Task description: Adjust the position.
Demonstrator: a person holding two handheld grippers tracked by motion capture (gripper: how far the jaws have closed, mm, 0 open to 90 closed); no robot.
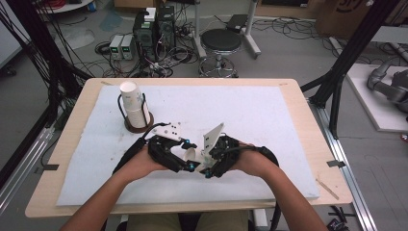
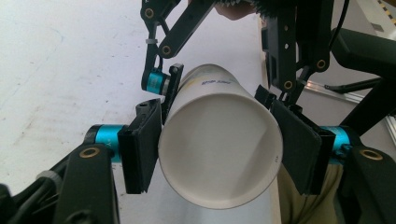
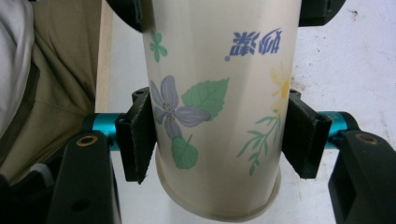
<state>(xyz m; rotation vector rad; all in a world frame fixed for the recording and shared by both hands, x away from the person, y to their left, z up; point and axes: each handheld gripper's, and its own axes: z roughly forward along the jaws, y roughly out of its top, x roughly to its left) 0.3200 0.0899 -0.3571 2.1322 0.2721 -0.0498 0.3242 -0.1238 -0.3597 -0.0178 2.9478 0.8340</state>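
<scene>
**Paper cup held between two claws above the worktop**

High view. Both forearms enter from 6 o'clock and meet near the middle of the worktop (image 1: 298, 120), over the white mat (image 1: 250, 110). The left claw (image 1: 188, 155) and the right claw (image 1: 206, 166) face one another, and a paper cup (image 1: 191, 153) lies between them, largely masked by the black linkages. At 10 o'clock from the hands stands a stack of cups (image 1: 134, 103) in a wire holder (image 1: 139, 122) on a round base, well apart from the held cup.

Left gripper view. The left claw (image 2: 219, 149) is clenched on the paper cup (image 2: 219, 140) just behind its open rim; both black pads press its wall, and the mouth of the cup faces the camera. Farther along the cup, at 12 o'clock, the right claw (image 2: 217, 93) grips the same cup nearer its base.

Right gripper view. The right claw (image 3: 218, 140) is clenched on the flower-printed paper cup (image 3: 219, 93), a pad touching each side near the closed bottom end, which points toward the camera. The other claw's pads appear at the top edge, at 12 o'clock.

Progress, as a judgement. One cup appears to have been taken from the stack and is now carried clear of the mat by both claws at once. What seems left is to free one claw and to set the cup down on the worktop; no cup stands on the mat yet.
</scene>
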